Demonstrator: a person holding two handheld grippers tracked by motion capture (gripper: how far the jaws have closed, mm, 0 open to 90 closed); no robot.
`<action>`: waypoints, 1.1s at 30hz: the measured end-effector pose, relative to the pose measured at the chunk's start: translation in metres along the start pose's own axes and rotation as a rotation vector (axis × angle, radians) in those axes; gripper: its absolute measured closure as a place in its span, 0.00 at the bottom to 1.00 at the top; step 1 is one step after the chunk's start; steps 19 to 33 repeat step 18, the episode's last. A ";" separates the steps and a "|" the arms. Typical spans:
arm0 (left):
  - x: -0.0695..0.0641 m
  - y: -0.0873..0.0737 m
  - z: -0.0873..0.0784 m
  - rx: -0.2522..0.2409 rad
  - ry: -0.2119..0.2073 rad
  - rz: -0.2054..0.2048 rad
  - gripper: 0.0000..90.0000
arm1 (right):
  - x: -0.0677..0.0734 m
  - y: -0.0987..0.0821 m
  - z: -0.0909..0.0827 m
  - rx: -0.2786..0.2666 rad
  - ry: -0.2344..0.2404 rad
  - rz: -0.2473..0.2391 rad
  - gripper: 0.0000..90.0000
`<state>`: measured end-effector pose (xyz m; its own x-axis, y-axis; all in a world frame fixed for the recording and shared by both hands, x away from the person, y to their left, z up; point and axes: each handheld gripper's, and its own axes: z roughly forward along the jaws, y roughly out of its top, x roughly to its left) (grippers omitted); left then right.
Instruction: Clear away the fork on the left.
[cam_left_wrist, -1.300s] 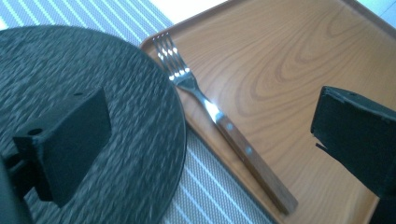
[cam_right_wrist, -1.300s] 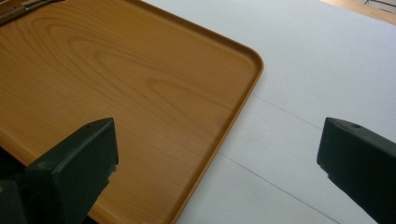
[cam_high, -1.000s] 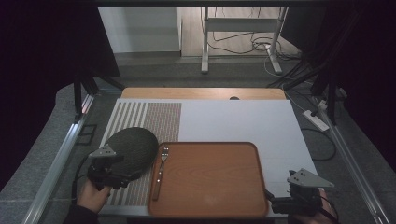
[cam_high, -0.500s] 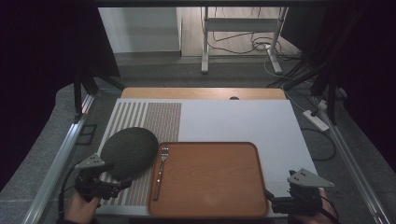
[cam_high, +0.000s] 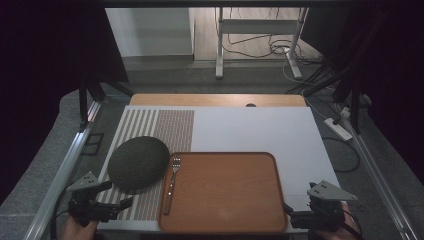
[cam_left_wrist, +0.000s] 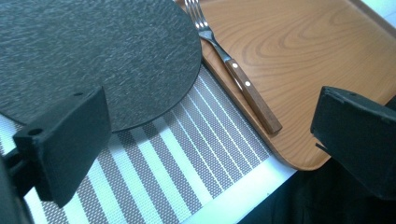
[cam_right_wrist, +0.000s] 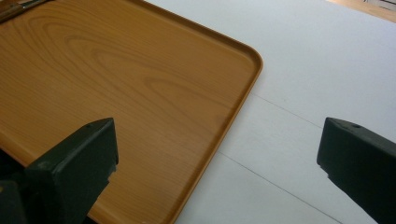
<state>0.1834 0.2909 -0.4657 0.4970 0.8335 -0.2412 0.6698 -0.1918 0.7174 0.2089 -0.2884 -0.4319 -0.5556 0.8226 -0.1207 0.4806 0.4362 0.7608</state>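
Wooden tray (cam_high: 225, 192) sits at the near middle of the white table (cam_high: 250, 130), with a fork (cam_high: 171, 184) lying along its left edge, tines pointing far, handle near. Dark round mat (cam_high: 138, 162) lies on the striped placemat (cam_high: 150, 150) just left of the tray, its right edge touching or overlapping the tray rim near the fork head. Left gripper (cam_high: 100, 207) hovers at the near left corner, jaws spread wide, nothing between them; right gripper (cam_high: 310, 217) hangs at the near right beside the tray corner, jaws also wide and empty. Likely risk: if the left gripper goes for the mat edge it could scrape the placemat and drag both, or nudge the fork off the rim since the two sit so close. Thin flat mat gives little lip to pinch, so the jaws may slip off. A grab at the fork handle could tilt it against the tray wall and flick it. Left gripper view shows the mat's (cam_left_wrist: 93, 56) pebbled texture, the fork's (cam_left_wrist: 243, 84) wood handle with rivets, and the fork resting partly on the tray rim, detail the high view blurs. Right gripper view shows the tray's (cam_right_wrist: 116, 79) rounded far corner and a faint seam in the table (cam_right_wrist: 317, 70). High view alone gives both grippers' placing together.
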 end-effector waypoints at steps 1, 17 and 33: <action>0.000 -0.001 -0.002 -0.002 0.005 0.000 0.00 | 0.000 0.000 0.000 0.000 0.000 0.001 0.00; -0.005 -0.008 -0.010 -0.001 0.046 0.007 0.00 | 0.001 0.001 0.002 0.023 -0.003 -0.005 0.00; -0.005 -0.008 -0.010 0.000 0.046 0.005 0.00 | 0.001 0.001 0.003 0.024 -0.005 -0.006 0.00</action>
